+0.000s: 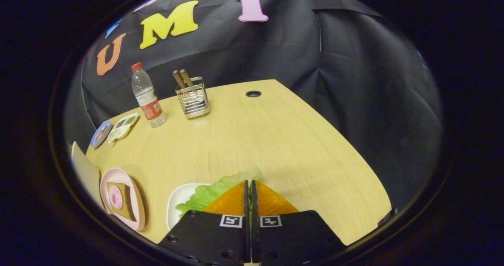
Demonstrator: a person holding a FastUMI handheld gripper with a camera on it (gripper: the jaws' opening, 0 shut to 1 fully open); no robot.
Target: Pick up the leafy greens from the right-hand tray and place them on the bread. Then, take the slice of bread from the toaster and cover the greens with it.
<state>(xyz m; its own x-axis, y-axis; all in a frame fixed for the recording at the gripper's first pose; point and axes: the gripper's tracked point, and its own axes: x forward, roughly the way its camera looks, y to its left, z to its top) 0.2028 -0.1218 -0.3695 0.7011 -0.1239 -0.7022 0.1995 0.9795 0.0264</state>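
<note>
Lettuce leaf: thin, limp, very light, tears easily; looks best pinched at the ruffled edge with a gentle squeeze. It lies over the white tray, partly under the gripper, whose fingers are pressed together, a sliver of green seemingly between them. Pink plate with bread sits left on the table.

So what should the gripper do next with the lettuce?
Probably lift and carry it over to the bread on the pink plate: the gripper looks shut on the lettuce, still over its white tray.
</note>
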